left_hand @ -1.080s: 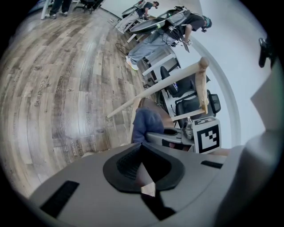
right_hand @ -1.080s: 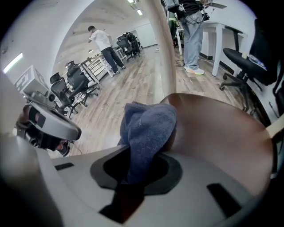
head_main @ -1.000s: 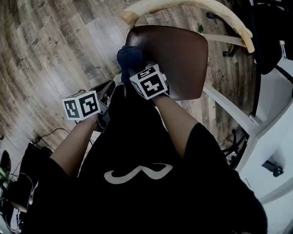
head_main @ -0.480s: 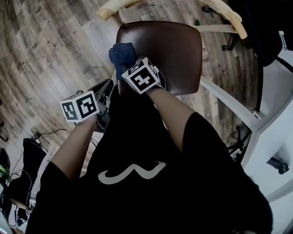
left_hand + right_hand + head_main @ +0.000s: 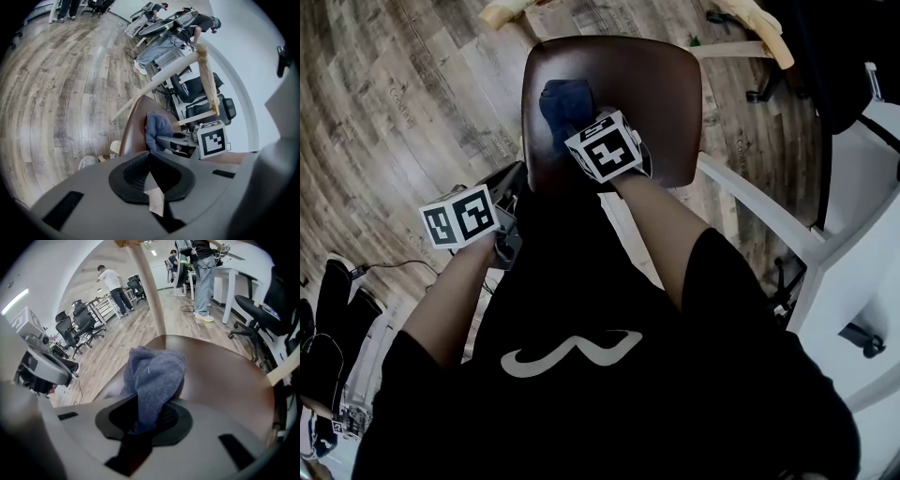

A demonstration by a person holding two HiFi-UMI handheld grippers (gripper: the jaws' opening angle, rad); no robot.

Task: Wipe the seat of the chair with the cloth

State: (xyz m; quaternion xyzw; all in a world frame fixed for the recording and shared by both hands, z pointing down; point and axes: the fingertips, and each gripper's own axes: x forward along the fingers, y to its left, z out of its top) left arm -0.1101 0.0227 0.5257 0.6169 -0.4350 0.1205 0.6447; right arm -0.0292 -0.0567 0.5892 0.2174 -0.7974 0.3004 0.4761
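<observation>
The chair's brown seat (image 5: 661,103) lies below me in the head view. A blue cloth (image 5: 562,101) rests on its left part, and my right gripper (image 5: 572,127) is shut on it, with the cloth bunched ahead of the jaws. In the right gripper view the cloth (image 5: 154,376) hangs out of the right gripper (image 5: 145,420) onto the seat (image 5: 220,380). My left gripper (image 5: 511,187) hovers off the seat's front left corner, apart from it. In its own view the left gripper (image 5: 151,176) is shut, looking at the cloth (image 5: 157,129) and the seat (image 5: 133,126).
The chair's pale wooden back rail (image 5: 759,23) curves round the far side of the seat. A white desk (image 5: 862,234) stands at the right. Dark bags and cables (image 5: 328,319) lie on the wooden floor at the lower left. Office chairs (image 5: 77,324) and people stand farther off.
My right gripper has carried the cloth from the seat's left edge inward onto the seat. The left gripper has hardly moved.
</observation>
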